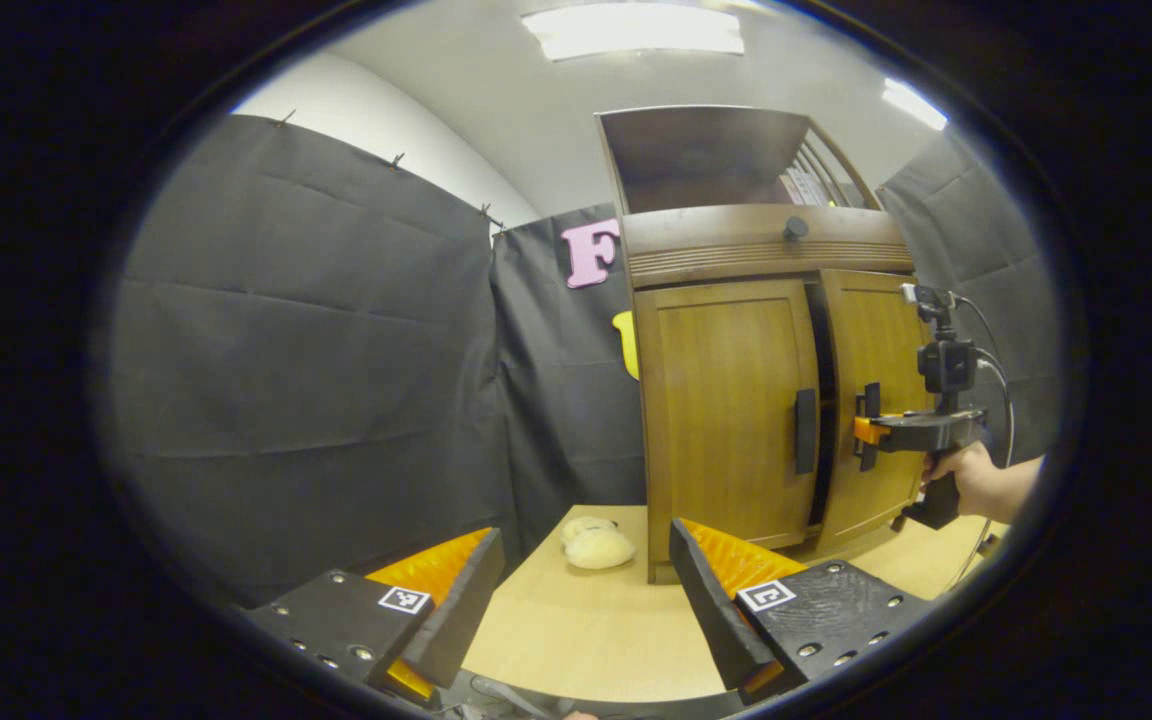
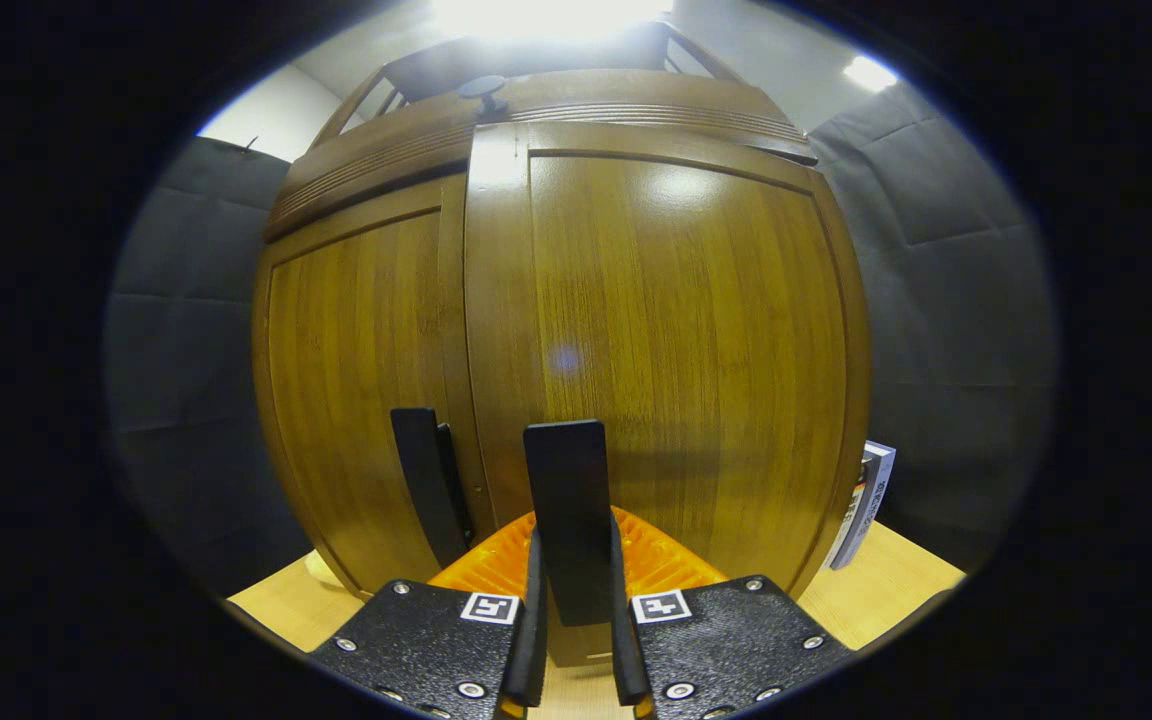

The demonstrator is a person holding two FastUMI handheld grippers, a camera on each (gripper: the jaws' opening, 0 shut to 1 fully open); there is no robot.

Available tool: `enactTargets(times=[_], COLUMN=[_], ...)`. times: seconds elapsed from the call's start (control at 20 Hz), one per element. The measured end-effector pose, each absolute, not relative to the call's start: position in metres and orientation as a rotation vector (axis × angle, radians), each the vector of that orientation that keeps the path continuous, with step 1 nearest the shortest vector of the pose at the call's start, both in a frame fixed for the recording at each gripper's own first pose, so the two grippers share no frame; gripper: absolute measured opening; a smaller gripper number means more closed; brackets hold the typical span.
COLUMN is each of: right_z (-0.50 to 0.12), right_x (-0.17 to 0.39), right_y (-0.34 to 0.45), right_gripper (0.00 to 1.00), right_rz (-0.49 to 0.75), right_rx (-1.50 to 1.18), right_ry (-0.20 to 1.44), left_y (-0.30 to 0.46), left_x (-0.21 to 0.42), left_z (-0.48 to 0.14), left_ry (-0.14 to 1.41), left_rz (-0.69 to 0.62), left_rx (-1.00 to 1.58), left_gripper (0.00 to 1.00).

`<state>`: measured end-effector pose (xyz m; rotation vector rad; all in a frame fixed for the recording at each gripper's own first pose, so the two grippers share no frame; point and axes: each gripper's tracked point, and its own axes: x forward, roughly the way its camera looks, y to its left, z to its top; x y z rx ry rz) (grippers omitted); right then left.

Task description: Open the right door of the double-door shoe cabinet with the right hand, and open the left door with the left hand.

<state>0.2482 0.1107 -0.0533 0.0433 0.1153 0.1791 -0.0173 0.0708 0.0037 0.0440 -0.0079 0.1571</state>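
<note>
wooden shoe cabinet (image 1: pixel 766 380) standing on a table (image 1: pixel 576 630), its right door (image 2: pixel 676 350) swung slightly ajar, left door (image 1: pixel 726 410) closed. right gripper (image 2: pixel 573 600) clamped on the right door's handle (image 2: pixel 566 510), both fingers pressing it. left gripper (image 1: pixel 586 590) wide open, holding nothing, well short of the cabinet. two pale slippers (image 1: pixel 596 545) beside the cabinet's base.

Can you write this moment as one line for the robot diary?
right tongs: shut on right door handle | right door: slightly ajar | left tongs: open | left door: closed
</note>
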Motion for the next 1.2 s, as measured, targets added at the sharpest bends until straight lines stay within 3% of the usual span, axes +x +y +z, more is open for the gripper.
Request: enactTargets(times=[0.15,0.2,0.25,0.3,0.65,0.7,0.75,0.8,1.05,1.15,1.2], right_z=[-0.051,-0.052,-0.053,-0.052,-0.051,-0.050,-0.049,-0.049,-0.048,-0.047,-0.048], right_x=[0.237,0.233,0.230,0.226,0.195,0.192,0.187,0.183,0.162,0.155,0.151], right_y=[0.105,0.102,0.100,0.097,0.078,0.074,0.070,0.064,0.042,0.031,0.026], right_gripper=[0.27,0.27,0.27,0.27,0.27,0.27,0.27,0.27,0.27,0.27,0.27], right_rz=[0.187,0.188,0.189,0.189,0.188,0.188,0.188,0.188,0.183,0.173,0.167], right_rx=[0.046,0.046,0.047,0.048,0.047,0.049,0.052,0.053,0.048,0.053,0.055], right_ry=[0.113,0.113,0.113,0.113,0.116,0.117,0.117,0.117,0.112,0.111,0.112], left_y=[0.066,0.063,0.060,0.057,0.036,0.032,0.029,0.026,0.011,0.005,0.002], left_x=[-0.019,-0.019,-0.018,-0.017,-0.011,-0.009,-0.009,-0.008,-0.002,-0.001,0.001], left_z=[0.006,0.007,0.007,0.008,0.011,0.011,0.011,0.012,0.015,0.015,0.017], left_ry=[-0.016,-0.019,-0.021,-0.023,-0.035,-0.036,-0.037,-0.040,-0.055,-0.056,-0.060], left_rz=[0.138,0.131,0.123,0.114,0.055,0.048,0.041,0.034,-0.003,-0.016,-0.020], left_rx=[0.048,0.048,0.046,0.046,0.042,0.041,0.039,0.039,0.039,0.036,0.035], left_gripper=[0.95,1.00,0.95,1.00,1.00,0.95,1.00,0.95,0.92,0.97,0.95])
